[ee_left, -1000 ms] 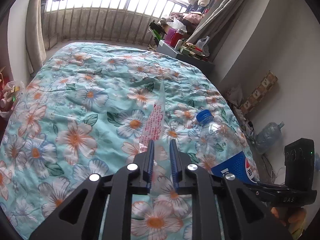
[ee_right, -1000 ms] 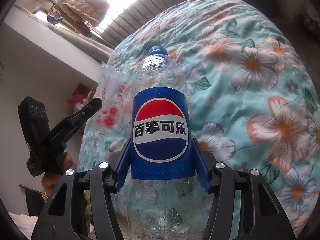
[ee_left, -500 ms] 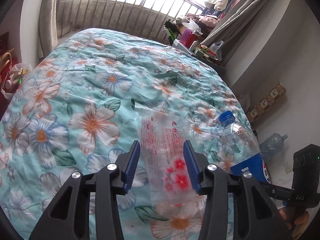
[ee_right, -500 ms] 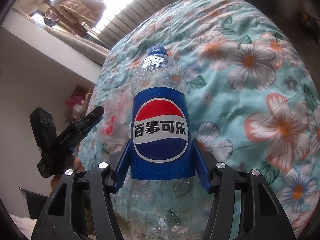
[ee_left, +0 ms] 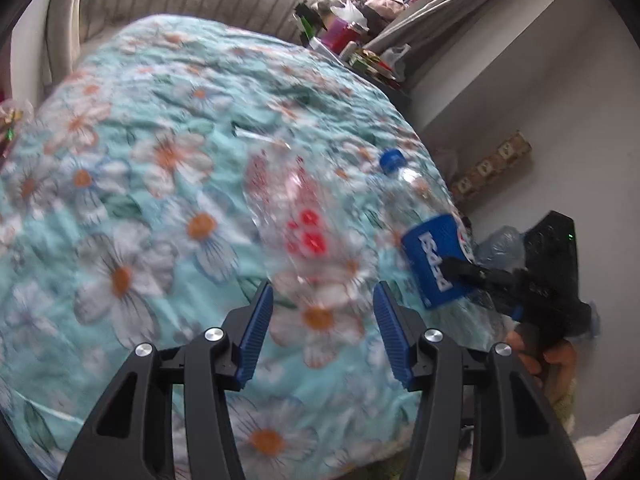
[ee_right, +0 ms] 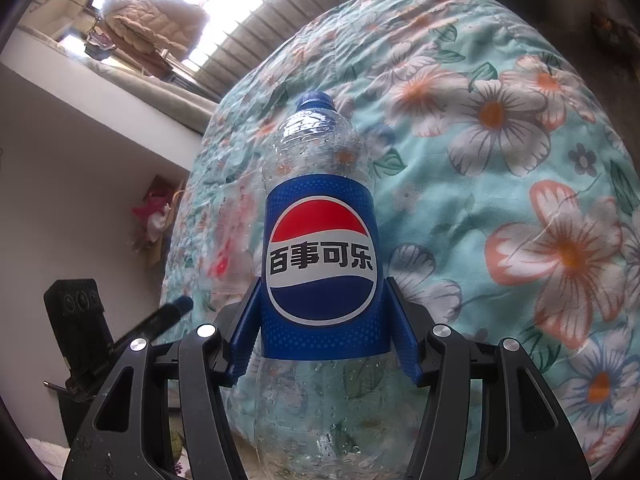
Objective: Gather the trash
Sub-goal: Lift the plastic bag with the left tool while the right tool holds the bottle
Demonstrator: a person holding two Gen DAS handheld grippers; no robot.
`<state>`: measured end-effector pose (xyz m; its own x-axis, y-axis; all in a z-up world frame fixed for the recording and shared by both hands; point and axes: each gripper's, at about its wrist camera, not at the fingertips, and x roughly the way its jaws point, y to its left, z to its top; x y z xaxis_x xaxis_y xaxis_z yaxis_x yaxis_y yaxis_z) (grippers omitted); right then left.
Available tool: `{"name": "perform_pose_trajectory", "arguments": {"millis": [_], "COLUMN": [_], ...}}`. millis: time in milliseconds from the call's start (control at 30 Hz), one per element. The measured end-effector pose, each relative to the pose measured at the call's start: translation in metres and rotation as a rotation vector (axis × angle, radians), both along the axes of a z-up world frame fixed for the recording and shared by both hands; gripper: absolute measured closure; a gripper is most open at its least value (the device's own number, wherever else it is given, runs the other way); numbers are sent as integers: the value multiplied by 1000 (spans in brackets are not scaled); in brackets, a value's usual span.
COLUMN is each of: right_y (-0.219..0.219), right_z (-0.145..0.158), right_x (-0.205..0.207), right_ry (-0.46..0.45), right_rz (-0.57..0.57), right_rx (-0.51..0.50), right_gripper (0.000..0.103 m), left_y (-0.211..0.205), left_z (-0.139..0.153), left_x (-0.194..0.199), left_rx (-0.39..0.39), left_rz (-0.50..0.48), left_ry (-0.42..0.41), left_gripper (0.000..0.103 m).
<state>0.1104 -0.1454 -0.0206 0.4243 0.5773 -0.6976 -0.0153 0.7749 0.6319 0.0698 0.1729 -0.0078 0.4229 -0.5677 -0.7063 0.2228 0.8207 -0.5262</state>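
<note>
My right gripper (ee_right: 322,300) is shut on an empty clear Pepsi bottle (ee_right: 320,256) with a blue label and blue cap, held above the bed's edge. The bottle also shows in the left wrist view (ee_left: 434,256), with the right gripper (ee_left: 460,270) clamped on it. My left gripper (ee_left: 323,298) is open and empty. A clear plastic bag with red print (ee_left: 296,224) lies on the floral quilt just ahead of its fingertips, blurred. The bag shows faintly left of the bottle in the right wrist view (ee_right: 228,240). The left gripper (ee_right: 176,306) appears there at lower left.
The bed is covered by a teal floral quilt (ee_left: 132,208). A cluttered side table (ee_left: 360,56) stands past the bed by the curtain. A large water jug (ee_left: 500,244) and a cardboard piece (ee_left: 496,164) sit on the floor by the grey wall.
My left gripper has opened wider, let go of the plastic bag and pulled back; the bag now lies on the quilt. My right gripper still holds the bottle.
</note>
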Motion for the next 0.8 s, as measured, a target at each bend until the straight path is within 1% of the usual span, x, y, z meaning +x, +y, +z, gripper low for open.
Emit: {"name": "perform_pose_trajectory", "arguments": {"millis": [33, 67, 100, 133, 200, 267, 367, 433, 500, 567, 600, 667, 767, 800], "right_y": [0, -1, -1, -1, -1, -2, -4, -5, -6, -7, -7, -7, -7, -7], "right_z": [0, -1, -1, -1, -1, -1, -3, -4, -5, -5, -5, -5, -3, -2], "right_x": [0, 0, 0, -1, 0, -1, -1, -1, -2, -3, -3, -4, -6, -7], "right_ry": [0, 1, 1, 1, 0, -1, 0, 0, -2, -2, -2, -4, -7, -10], "right_rz": [-1, -2, -3, -4, -3, -6, -12, -14, -15, -16, -16, -16, -17, -17], "right_rx": [3, 7, 9, 9, 8, 8, 19, 22, 22, 23, 24, 26, 18, 9], "right_gripper": [48, 48, 48, 48, 48, 48, 48, 48, 48, 48, 48, 48, 48, 48], "left_y": [-3, -5, -8, -11, -11, -9, -9, -11, -11, -13, -14, -18, -24, -27], "left_z": [-7, -14, -21, -27, -35, -38, -38, -37, -35, -33, -31, -23, -2, 6], "left_x": [-3, -4, -3, -2, 4, 13, 23, 30, 34, 38, 39, 41, 39, 37], "left_rx": [-53, -85, -104, -103, -116, -150, -148, -128, -107, -70, -55, -25, 65, 106], "left_rz": [-13, -16, -8, 12, 60, 107, 167, 201, 241, 272, 281, 268, 239, 222], "left_ry": [41, 68, 92, 105, 95, 80, 55, 30, 8, -28, -42, -99, -216, -259], "left_gripper": [53, 53, 53, 53, 53, 53, 53, 54, 60, 76, 79, 88, 96, 96]}}
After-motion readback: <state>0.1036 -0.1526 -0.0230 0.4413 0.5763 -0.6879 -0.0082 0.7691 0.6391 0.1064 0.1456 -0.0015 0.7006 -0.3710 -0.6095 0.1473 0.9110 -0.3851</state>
